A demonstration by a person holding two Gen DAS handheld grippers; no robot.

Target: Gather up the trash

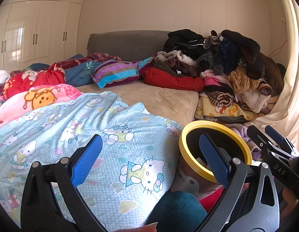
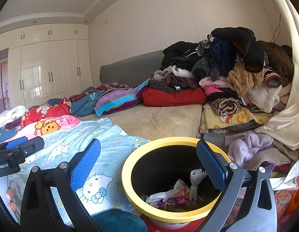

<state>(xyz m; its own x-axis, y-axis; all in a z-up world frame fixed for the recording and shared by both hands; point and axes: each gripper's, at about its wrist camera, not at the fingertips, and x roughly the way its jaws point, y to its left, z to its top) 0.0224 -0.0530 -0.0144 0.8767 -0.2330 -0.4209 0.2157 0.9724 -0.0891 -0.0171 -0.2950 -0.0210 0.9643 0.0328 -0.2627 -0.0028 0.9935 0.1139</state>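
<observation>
A trash bin with a yellow rim (image 2: 130, 189) stands beside the bed, just below my right gripper (image 2: 148, 150), which is open and empty above it. Inside the bin lie wrappers (image 2: 174, 195) and a white comb-like piece (image 2: 195, 181). In the left wrist view the bin's yellow rim (image 1: 190, 129) is at the lower right, and my left gripper (image 1: 150, 145) is open and empty over the light blue Hello Kitty blanket (image 1: 110, 154). The right gripper shows at the right edge of the left view (image 1: 273, 141); the left gripper shows at the left edge of the right view (image 2: 20, 145).
The bed (image 2: 159, 119) holds a tall pile of clothes (image 2: 236, 73) at the right, a red cushion (image 2: 172, 97), a striped pillow (image 2: 118, 98) and blankets at the left. White wardrobes (image 2: 49, 67) line the far wall. A teal cloth (image 2: 118, 222) lies at the bottom.
</observation>
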